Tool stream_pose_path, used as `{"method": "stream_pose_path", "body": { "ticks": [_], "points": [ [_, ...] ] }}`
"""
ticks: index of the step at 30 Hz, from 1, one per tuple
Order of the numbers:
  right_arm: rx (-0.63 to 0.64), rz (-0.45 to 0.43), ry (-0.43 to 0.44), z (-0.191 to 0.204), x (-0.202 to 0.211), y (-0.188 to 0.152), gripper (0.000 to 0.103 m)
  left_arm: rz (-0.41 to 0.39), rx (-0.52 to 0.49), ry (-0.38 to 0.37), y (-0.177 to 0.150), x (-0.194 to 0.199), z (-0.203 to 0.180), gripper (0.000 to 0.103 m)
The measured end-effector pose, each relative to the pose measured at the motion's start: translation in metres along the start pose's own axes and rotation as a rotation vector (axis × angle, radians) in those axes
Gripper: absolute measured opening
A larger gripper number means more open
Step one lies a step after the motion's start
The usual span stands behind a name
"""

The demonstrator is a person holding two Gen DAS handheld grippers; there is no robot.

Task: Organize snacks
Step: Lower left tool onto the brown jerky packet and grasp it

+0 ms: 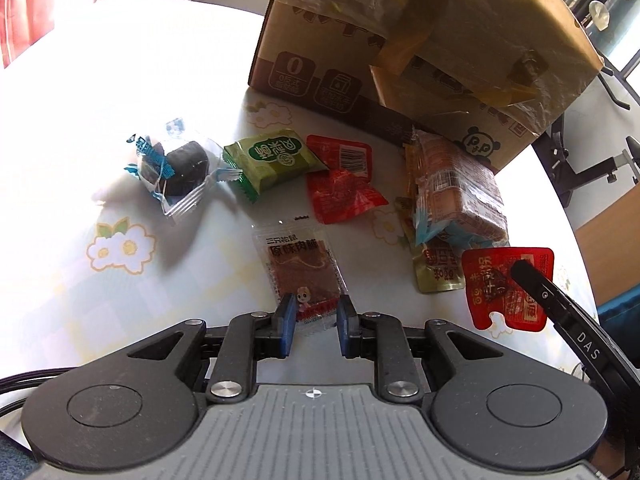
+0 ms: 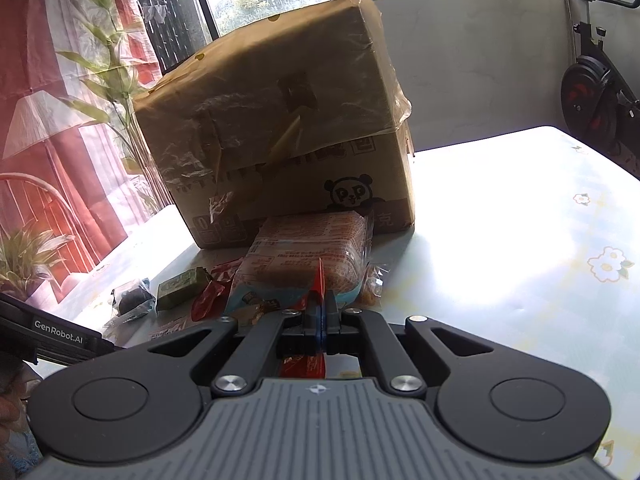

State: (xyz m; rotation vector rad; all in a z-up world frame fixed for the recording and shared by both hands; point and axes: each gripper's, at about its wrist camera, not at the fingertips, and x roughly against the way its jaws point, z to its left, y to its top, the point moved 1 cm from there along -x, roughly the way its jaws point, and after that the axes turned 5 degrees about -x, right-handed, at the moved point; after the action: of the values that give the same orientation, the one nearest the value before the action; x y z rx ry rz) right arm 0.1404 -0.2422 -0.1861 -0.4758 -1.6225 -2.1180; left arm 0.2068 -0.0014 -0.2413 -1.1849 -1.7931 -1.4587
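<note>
Left wrist view shows my left gripper [image 1: 316, 320] hanging over a clear meat-jerky packet [image 1: 302, 276] on the flowered tablecloth [image 1: 60, 264]; its blue pads stand a little apart on either side of the packet's near end, and I cannot tell if they touch it; beyond lie a dark cake in clear wrap [image 1: 176, 172], a green packet [image 1: 276, 162], a crumpled red packet [image 1: 340, 180] and a bread pack [image 1: 456, 196] before the cardboard box [image 1: 460, 40]; my right gripper [image 2: 321, 312] is closed tight on a red sachet [image 2: 318, 284], held above the table.
</note>
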Motion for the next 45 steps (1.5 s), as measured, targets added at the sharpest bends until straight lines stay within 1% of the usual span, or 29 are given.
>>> {"method": "stream_pose_path", "body": {
  "ticks": [2,5,7,8,9,12,14,17,19,20,21,22,23,24,27,30,32,34,37,38,39,40,41,44,45],
  "points": [
    [0.000,0.000,0.001,0.000,0.000,0.000,0.000,-0.025,-0.002,0.048,0.004,-0.001,0.000,0.028],
    [0.000,0.001,0.002,0.000,0.000,0.000,0.000,-0.041,-0.001,0.098,0.009,-0.007,0.000,0.030],
    [-0.002,0.000,0.002,0.000,0.000,0.000,0.000,-0.056,-0.034,0.142,0.012,-0.011,-0.008,0.040],
    [-0.003,-0.001,0.002,0.000,0.000,0.000,0.000,-0.060,-0.049,0.158,0.013,-0.013,-0.014,0.053],
    [-0.004,-0.003,0.001,0.000,0.000,0.000,0.000,-0.064,-0.058,0.168,0.013,-0.014,-0.017,0.060],
    [-0.008,-0.002,0.001,0.000,0.000,0.000,0.000,-0.087,-0.108,0.198,0.011,-0.019,-0.029,0.059],
    [-0.007,-0.003,0.001,0.000,0.000,0.000,0.000,-0.108,-0.163,0.265,0.007,-0.026,-0.039,0.058],
    [-0.004,-0.006,-0.001,0.000,0.001,0.000,0.000,-0.148,-0.219,0.327,-0.002,-0.031,-0.054,0.059],
    [-0.007,-0.007,-0.005,-0.001,0.001,0.000,0.000,-0.174,-0.268,0.358,-0.009,-0.032,-0.063,0.057],
    [-0.008,-0.007,-0.007,-0.001,0.001,0.000,0.000,-0.183,-0.292,0.361,-0.012,-0.031,-0.067,0.051],
    [-0.007,-0.006,-0.007,-0.001,0.001,0.001,0.000,-0.190,-0.307,0.350,-0.014,-0.031,-0.069,0.039],
    [-0.005,-0.007,-0.007,0.000,0.001,0.000,0.000,-0.195,-0.316,0.319,-0.017,-0.029,-0.070,0.031],
    [-0.001,-0.008,-0.008,0.000,0.001,0.000,0.000,-0.200,-0.322,0.304,-0.020,-0.027,-0.070,0.015],
    [0.001,-0.009,-0.008,0.001,0.002,0.001,0.000,-0.199,-0.323,0.298,-0.022,-0.025,-0.071,0.004],
    [0.007,-0.017,-0.011,0.002,0.005,0.001,0.000,-0.212,-0.286,0.249,-0.026,-0.018,-0.061,0.001],
    [0.012,-0.024,-0.013,0.003,0.007,0.003,0.000,-0.236,-0.249,0.223,-0.025,-0.010,-0.049,0.001],
    [0.020,-0.025,-0.016,0.005,0.008,0.004,0.000,-0.249,-0.244,0.211,-0.025,-0.005,-0.045,0.001],
    [0.030,-0.023,-0.016,0.008,0.008,0.004,0.000,-0.239,-0.245,0.189,-0.023,-0.005,-0.040,0.001],
    [0.045,-0.022,-0.014,0.013,0.008,0.003,0.000,-0.249,-0.252,0.189,-0.024,-0.004,-0.035,0.006],
    [0.050,-0.020,-0.013,0.014,0.007,0.003,0.000,-0.249,-0.248,0.186,-0.024,-0.004,-0.034,0.018],
    [0.054,-0.018,-0.013,0.015,0.007,0.003,0.000,-0.247,-0.238,0.175,-0.024,-0.005,-0.031,0.040],
    [0.056,-0.016,-0.013,0.016,0.007,0.002,0.000,-0.252,-0.221,0.164,-0.024,-0.005,-0.029,0.051],
    [0.059,-0.014,-0.013,0.016,0.006,0.002,0.000,-0.263,-0.212,0.160,-0.024,-0.005,-0.027,0.056],
    [0.066,-0.008,-0.015,0.018,0.004,0.002,0.000,-0.254,-0.238,0.142,-0.026,-0.007,-0.030,0.056],
    [0.067,-0.006,-0.016,0.018,0.004,0.002,0.000,-0.250,-0.252,0.150,-0.026,-0.011,-0.032,0.056]
  ]
}}
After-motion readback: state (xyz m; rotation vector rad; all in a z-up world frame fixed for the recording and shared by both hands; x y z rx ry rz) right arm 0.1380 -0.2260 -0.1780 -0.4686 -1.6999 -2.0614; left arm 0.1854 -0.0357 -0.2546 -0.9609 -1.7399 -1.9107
